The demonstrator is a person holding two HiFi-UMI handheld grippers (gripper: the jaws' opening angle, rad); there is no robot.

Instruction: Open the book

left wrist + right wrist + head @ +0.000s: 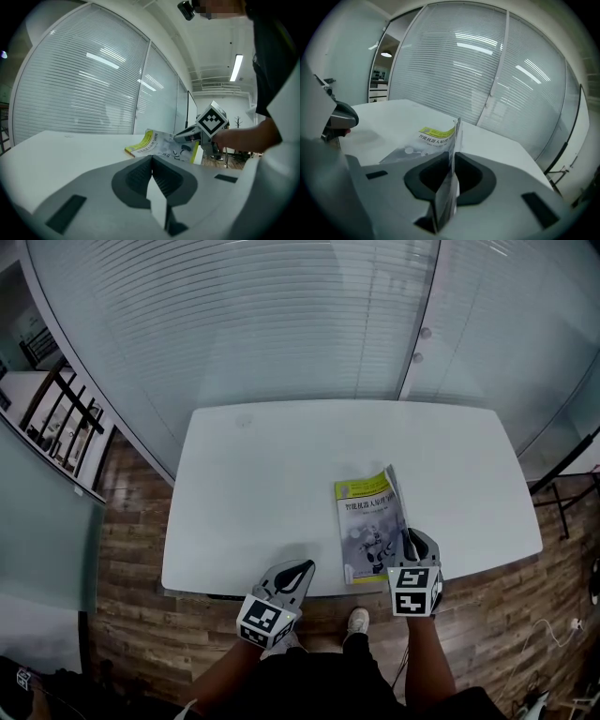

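Right gripper view alone is showing me the right gripper (453,151) clamping the cover of the yellow-and-grey paperback book (433,136); left gripper (151,159) is hovering closed, empty.

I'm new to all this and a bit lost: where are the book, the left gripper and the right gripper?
book (367,521): head view, middle of its front cover.
left gripper (304,566): head view, between its fingertips.
right gripper (409,537): head view, between its fingertips, at the cover's edge.

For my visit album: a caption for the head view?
Right gripper pinches the book cover up off the white table; left gripper idles shut.
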